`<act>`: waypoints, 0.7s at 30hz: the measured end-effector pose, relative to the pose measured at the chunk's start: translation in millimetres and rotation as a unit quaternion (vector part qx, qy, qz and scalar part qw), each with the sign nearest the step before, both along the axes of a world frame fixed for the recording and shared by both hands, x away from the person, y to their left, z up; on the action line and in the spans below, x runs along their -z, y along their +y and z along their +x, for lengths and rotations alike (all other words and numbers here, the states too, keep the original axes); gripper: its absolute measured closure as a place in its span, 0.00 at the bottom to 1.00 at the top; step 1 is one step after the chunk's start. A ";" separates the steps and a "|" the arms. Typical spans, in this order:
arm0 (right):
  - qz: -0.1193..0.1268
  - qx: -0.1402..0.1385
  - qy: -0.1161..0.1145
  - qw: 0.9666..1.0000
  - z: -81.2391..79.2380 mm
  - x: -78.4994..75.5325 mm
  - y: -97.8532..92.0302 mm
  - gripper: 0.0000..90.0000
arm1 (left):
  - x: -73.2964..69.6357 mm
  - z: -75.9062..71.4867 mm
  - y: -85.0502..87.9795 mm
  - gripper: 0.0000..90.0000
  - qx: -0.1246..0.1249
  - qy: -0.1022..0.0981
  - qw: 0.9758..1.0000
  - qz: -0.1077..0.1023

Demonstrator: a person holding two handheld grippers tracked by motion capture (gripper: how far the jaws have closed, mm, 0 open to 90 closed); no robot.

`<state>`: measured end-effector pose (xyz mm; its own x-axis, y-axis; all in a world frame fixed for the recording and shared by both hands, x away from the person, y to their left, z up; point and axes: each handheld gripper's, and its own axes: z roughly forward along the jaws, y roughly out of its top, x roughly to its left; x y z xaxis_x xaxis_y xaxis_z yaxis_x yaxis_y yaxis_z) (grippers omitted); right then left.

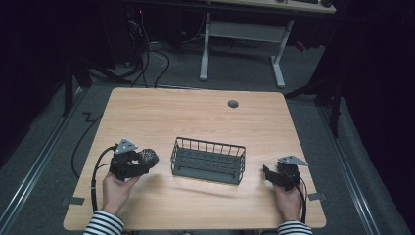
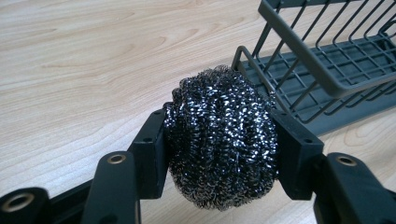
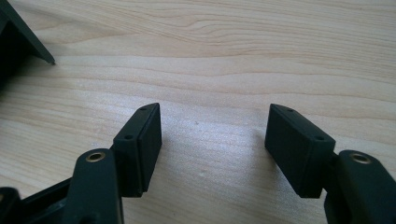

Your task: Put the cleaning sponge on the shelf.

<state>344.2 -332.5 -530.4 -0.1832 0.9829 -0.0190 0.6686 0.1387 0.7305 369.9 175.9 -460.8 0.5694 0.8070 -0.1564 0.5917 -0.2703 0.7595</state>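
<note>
A dark steel-wool scouring ball [image 2: 222, 140] sits squeezed between the two black jaws of my left gripper [image 2: 219, 140], held just above the wooden table. In the high view the same ball [image 1: 147, 157] shows at the tip of the left gripper [image 1: 145, 159], a little left of a dark wire basket [image 1: 208, 160] that stands near the middle of the table. The basket's near corner [image 2: 299, 56] lies just beyond the ball. My right gripper [image 3: 214, 133] hovers low over bare wood with its jaws wide apart and nothing between them; it is at the basket's right [image 1: 266, 172].
The wooden table [image 1: 195, 117] has a round grommet hole [image 1: 233, 104] near its far edge. A black cable [image 1: 85, 142] trails off the left side. Beyond the table stand a white desk frame [image 1: 242, 44] and floor cables.
</note>
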 end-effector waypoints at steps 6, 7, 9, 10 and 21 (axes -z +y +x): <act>0.000 0.000 0.000 1.000 0.0 0.0 0.0 0.41 | -11.9 -2.7 -1.6 0.50 0.009 -0.003 1.000 -0.004; 0.000 0.000 0.000 1.000 0.0 0.0 0.0 0.41 | -13.7 -3.1 -1.8 0.50 0.010 -0.003 1.000 -0.006; 0.000 0.000 0.000 1.000 0.0 0.0 0.0 0.41 | -17.1 -3.8 -2.5 0.50 0.013 -0.005 1.000 -0.008; 0.000 0.000 0.000 1.000 0.0 0.0 0.0 0.41 | -19.1 -4.1 -2.8 0.50 0.015 -0.006 1.000 -0.008; 0.000 0.000 0.000 1.000 0.0 0.0 0.0 0.41 | -40.6 -5.9 -8.4 0.50 0.035 -0.013 0.999 -0.011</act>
